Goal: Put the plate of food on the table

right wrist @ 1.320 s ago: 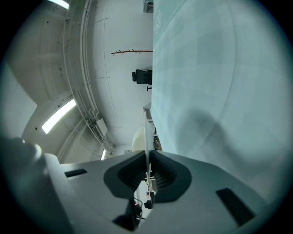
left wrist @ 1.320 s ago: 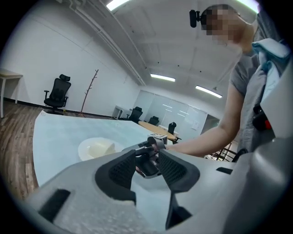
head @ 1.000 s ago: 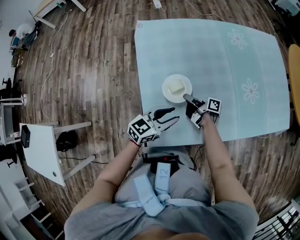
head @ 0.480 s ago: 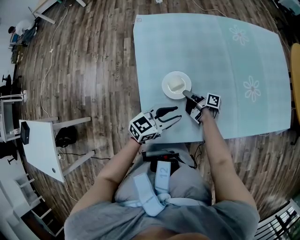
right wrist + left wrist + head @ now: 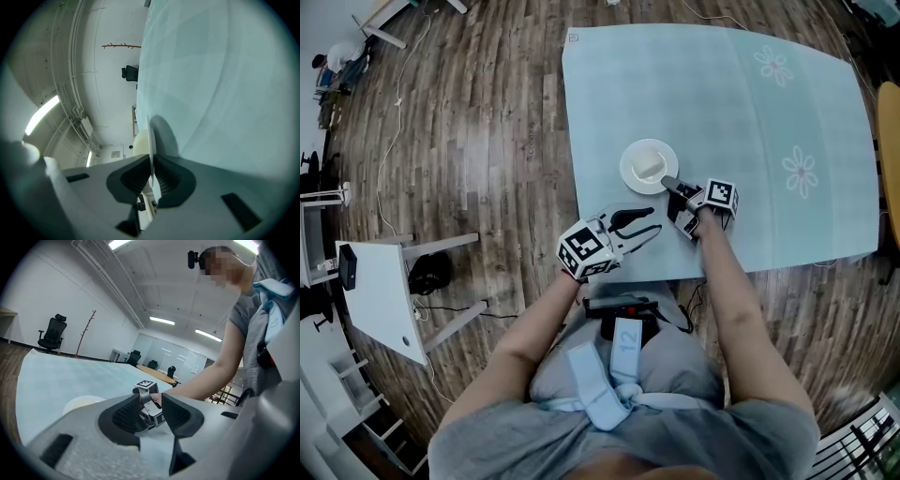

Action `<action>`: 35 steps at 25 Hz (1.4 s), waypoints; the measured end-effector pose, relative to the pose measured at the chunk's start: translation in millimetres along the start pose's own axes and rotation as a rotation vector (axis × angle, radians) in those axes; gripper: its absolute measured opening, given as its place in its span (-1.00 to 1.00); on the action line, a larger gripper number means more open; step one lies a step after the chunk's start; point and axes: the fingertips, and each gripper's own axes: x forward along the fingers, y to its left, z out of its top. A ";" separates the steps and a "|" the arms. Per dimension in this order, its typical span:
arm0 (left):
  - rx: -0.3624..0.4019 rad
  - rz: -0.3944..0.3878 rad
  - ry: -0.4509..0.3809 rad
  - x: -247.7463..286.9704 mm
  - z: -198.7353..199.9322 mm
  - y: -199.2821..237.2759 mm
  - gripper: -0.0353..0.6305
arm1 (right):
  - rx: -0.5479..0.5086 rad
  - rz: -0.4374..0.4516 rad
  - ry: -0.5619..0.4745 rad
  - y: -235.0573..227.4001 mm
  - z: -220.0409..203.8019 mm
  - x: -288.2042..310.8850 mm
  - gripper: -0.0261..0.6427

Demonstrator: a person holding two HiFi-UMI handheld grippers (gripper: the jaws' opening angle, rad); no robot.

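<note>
I have the right gripper [image 5: 668, 183] pinching the plate [image 5: 630, 176] by its rim. The plate is on the blue table [image 5: 750, 112], pale food block [image 5: 650, 167] aboard. Left gripper [image 5: 639, 226] spread, jaws just closing slightly (nothing between them), over the near edge.

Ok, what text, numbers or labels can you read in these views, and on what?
"12": pale blue strap at the person's waist.
Marker cubes: square codes, no words.
Wall sign: too small to read.
Plate: no print.
</note>
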 end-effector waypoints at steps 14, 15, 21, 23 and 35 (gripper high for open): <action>0.019 -0.005 0.005 6.5 2.1 5.4 -0.42 | 0.040 -0.126 -0.033 -9.3 10.5 0.2 -0.80; 0.019 -0.005 0.005 6.6 2.4 5.6 -0.42 | 0.047 -0.140 -0.039 -10.4 11.5 -0.5 -0.80; 0.018 -0.001 0.004 4.1 1.9 4.5 -0.42 | 0.064 -0.239 -0.075 -15.9 10.4 -7.7 -0.77; 0.018 0.000 0.004 3.5 1.2 4.4 -0.42 | 0.066 -0.263 -0.081 -17.8 9.3 -10.2 -0.75; 0.018 0.012 -0.002 -4.3 1.8 8.3 -0.42 | 0.065 -0.336 -0.092 -21.9 3.8 -21.7 -0.67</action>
